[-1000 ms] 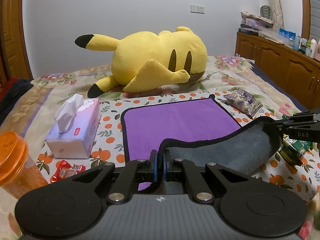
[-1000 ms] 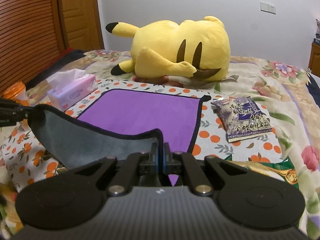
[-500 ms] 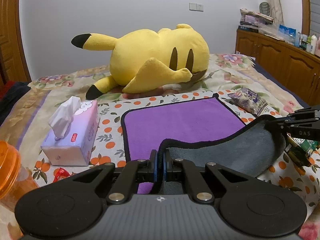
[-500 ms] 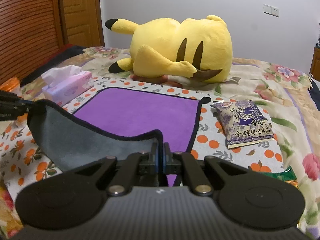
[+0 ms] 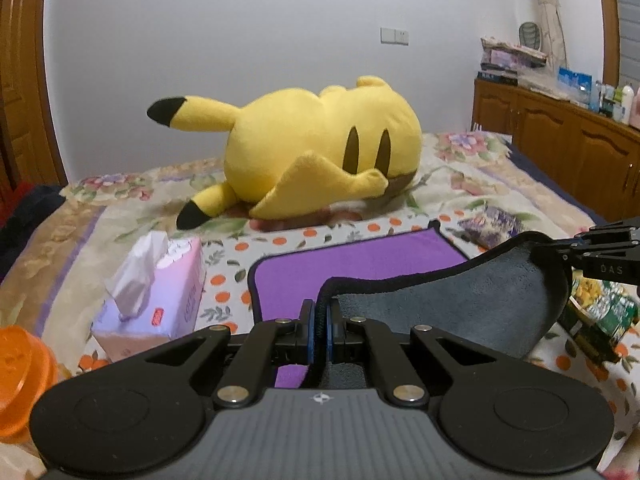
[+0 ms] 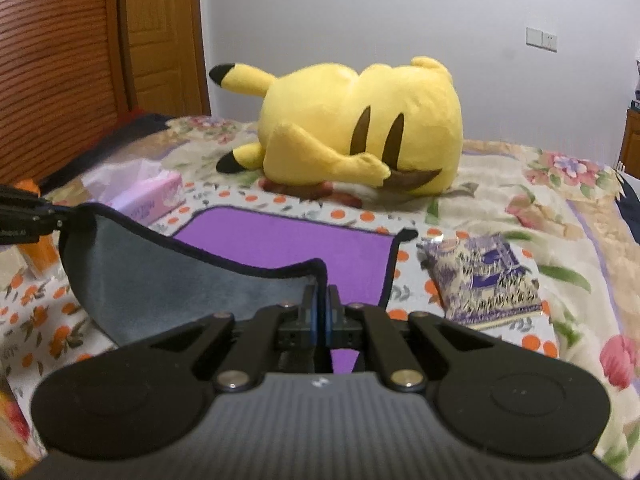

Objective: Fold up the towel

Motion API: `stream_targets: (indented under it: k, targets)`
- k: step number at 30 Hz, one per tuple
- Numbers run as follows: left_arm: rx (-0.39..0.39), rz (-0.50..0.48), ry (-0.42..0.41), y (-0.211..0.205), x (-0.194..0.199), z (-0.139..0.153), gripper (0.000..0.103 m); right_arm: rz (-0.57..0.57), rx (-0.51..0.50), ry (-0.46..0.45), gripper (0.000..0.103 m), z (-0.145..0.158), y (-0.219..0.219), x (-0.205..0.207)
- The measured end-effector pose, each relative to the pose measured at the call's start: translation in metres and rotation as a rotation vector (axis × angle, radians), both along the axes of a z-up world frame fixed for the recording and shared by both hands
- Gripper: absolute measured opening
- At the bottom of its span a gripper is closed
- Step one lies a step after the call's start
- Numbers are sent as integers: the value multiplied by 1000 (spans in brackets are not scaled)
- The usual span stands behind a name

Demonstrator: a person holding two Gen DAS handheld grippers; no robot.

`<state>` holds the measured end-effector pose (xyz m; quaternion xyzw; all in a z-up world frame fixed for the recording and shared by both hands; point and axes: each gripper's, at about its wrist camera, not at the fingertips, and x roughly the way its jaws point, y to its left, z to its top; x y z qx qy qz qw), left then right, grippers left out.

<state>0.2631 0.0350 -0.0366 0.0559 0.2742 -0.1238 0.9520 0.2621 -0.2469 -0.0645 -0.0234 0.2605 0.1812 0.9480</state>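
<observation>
We have both near corners of the purple towel (image 5: 360,268) pinched in the closed left tool (image 5: 319,320) and right tool (image 6: 320,312), lifted, the fold toward the far edge not yet laid.

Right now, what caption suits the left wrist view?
Left claw pinches a purple towel's lifted corner, yellow plush behind.

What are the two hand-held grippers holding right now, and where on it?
Both hold the towel: the left hand-held gripper and the right hand-held gripper are each shut on a near corner of its black-trimmed edge, lifted off the bed.
</observation>
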Motion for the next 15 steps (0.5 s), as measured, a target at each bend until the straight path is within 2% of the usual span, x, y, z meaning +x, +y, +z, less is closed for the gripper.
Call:
stream_targets:
  k: [6,15]
  targets:
    - [-2,7,-38,-1,4,13,6,-9,7,-30,4,7,-4,6]
    - [19,29,-61,-4,21,15,6,-6,-21,-49,4,11,-1,22]
